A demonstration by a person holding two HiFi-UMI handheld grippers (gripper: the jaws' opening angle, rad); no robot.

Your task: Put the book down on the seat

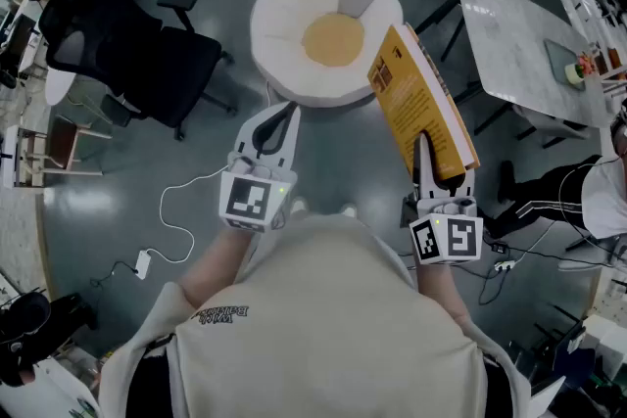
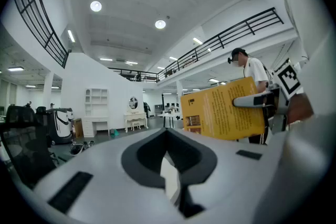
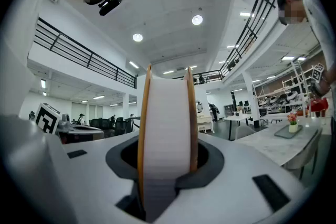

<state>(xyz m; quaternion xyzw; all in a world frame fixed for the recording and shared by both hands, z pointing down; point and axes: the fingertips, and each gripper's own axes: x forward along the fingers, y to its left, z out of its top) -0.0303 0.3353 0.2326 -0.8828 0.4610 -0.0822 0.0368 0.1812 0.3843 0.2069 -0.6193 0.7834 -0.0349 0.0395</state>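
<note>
A thick yellow-covered book [image 1: 416, 98] stands on edge, and my right gripper [image 1: 423, 157] is shut on its lower end. In the right gripper view its white page block [image 3: 167, 128] fills the gap between the jaws. The left gripper view shows the book's yellow cover [image 2: 223, 110] off to the right, with a finger of the right gripper [image 2: 260, 101] across it. The seat [image 1: 294, 15], a round white cushioned chair with a yellow centre, lies on the floor ahead, just left of the book. My left gripper [image 1: 284, 113] hovers empty before the seat, jaws shut.
A black office chair [image 1: 137, 44] stands to the left of the seat. A marble-topped table [image 1: 519, 44] is at the right, and a person's legs [image 1: 549, 196] are beside it. A white cable with an adapter [image 1: 144, 262] trails over the floor at the left.
</note>
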